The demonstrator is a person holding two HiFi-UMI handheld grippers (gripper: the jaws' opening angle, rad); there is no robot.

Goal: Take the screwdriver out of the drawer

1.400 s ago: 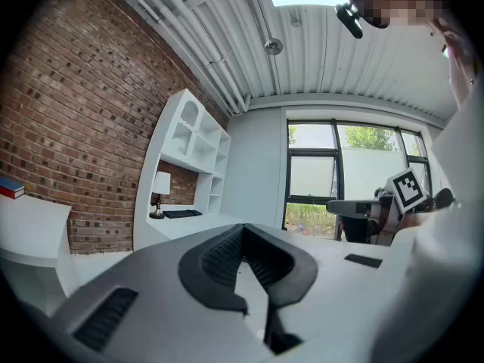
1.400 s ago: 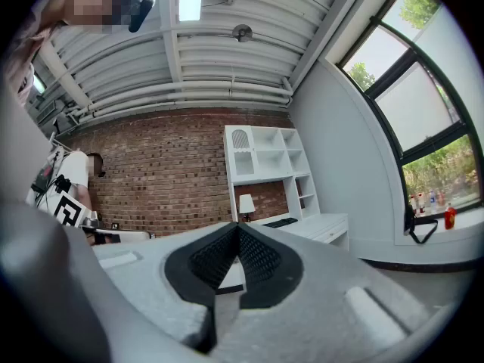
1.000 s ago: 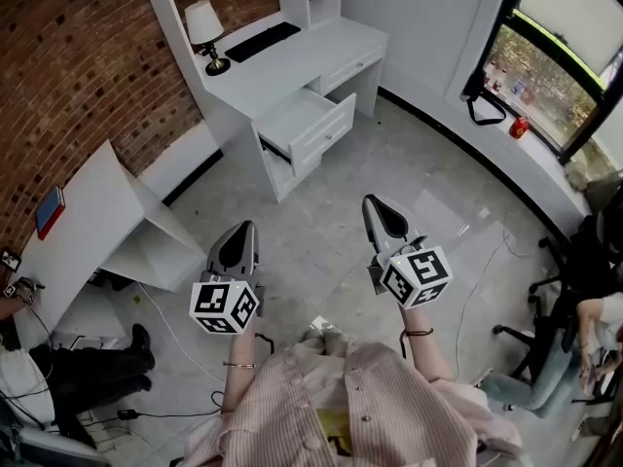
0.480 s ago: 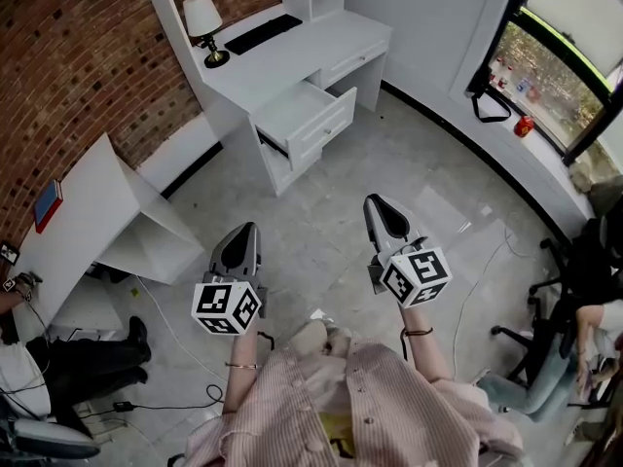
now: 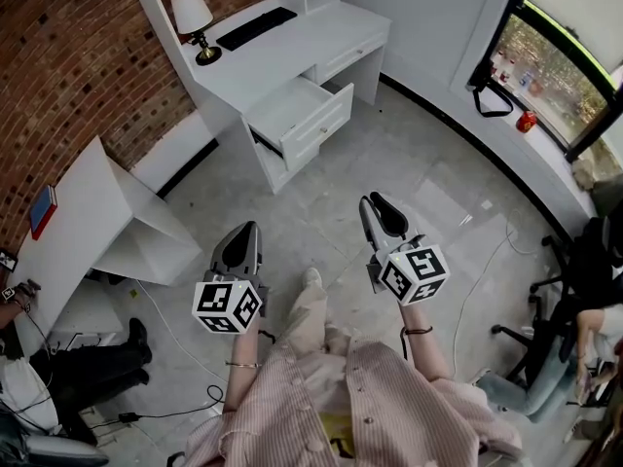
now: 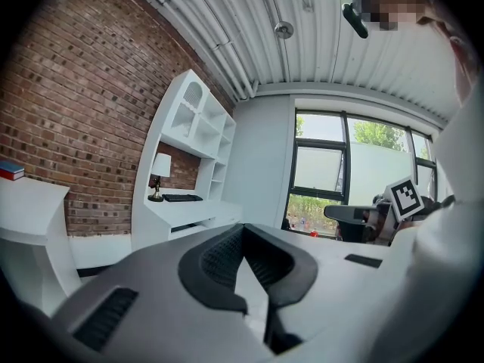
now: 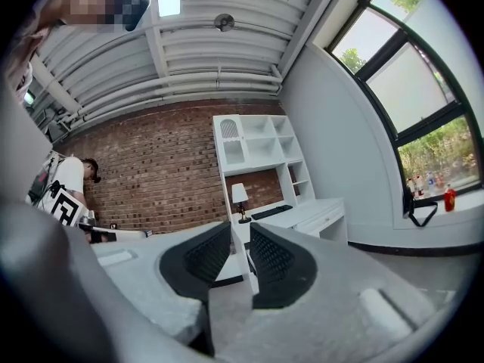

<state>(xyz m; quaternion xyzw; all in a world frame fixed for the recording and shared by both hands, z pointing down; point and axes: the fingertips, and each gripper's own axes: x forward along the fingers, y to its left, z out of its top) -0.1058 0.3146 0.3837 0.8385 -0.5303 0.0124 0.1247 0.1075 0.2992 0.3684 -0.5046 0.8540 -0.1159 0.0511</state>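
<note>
Stepping forward since a second ago, the person's pale shoe (image 5: 311, 278) is now showing between the two tools, while the grey two-jaw right gripper (image 5: 371, 200) has just been opening and is holding its black ribbed pads (image 7: 274, 262) slightly apart with nothing between them. To its left, the matching left gripper (image 5: 243, 228) is pressing its pad tips together, empty. Well ahead of both, the white desk's (image 5: 292, 52) pulled-out white drawer (image 5: 319, 129) is standing open, and any screwdriver inside is showing too small to make out.
</note>
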